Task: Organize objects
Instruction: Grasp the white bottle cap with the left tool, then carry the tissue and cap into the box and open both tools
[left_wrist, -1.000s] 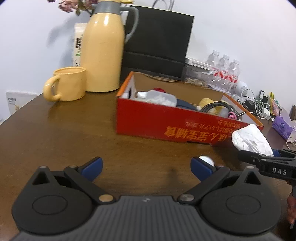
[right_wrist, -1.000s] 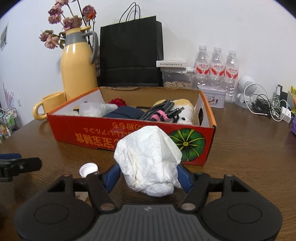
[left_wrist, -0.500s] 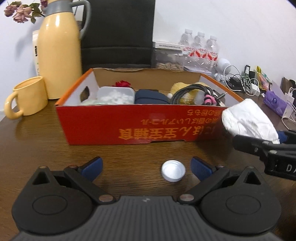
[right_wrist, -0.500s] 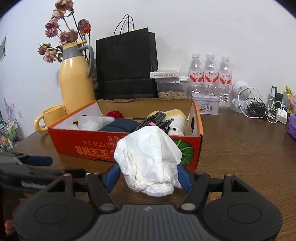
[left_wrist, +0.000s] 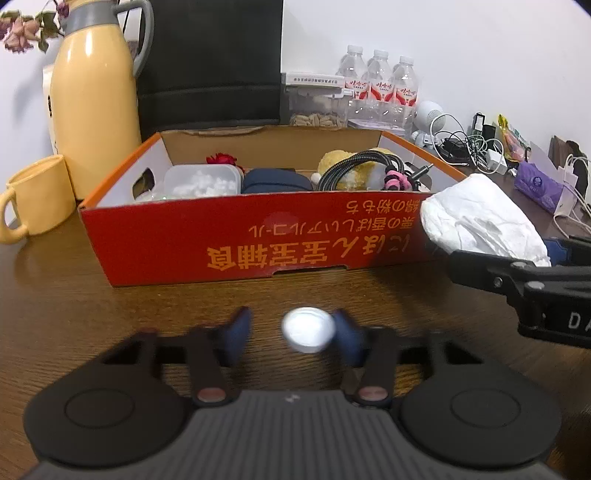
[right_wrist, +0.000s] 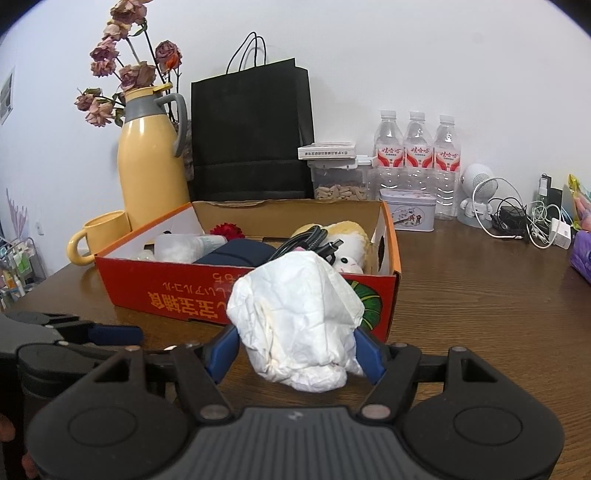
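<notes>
A small white bottle cap (left_wrist: 307, 329) lies on the brown table in front of the red cardboard box (left_wrist: 258, 243). My left gripper (left_wrist: 291, 336) is around the cap, its blurred blue fingers partly closed; the right finger touches the cap and the left one stands apart. My right gripper (right_wrist: 297, 349) is shut on a crumpled white tissue (right_wrist: 295, 321), held just above the table at the box's right front corner. The tissue and right gripper also show in the left wrist view (left_wrist: 480, 225). The box (right_wrist: 207, 295) holds a clear container, a dark pouch, cables and a plush toy.
A yellow thermos (left_wrist: 94, 103), a yellow mug (left_wrist: 35, 197) and a black paper bag (left_wrist: 210, 62) stand behind the box. Water bottles (right_wrist: 417, 162), a tin (right_wrist: 408, 214), a white speaker and tangled chargers (right_wrist: 517, 218) sit at the back right. A purple tissue pack (left_wrist: 539, 184) is far right.
My left gripper's fingers have closed in from wide open toward the cap. The right gripper with the tissue has risen slightly and moved nearer the box.
</notes>
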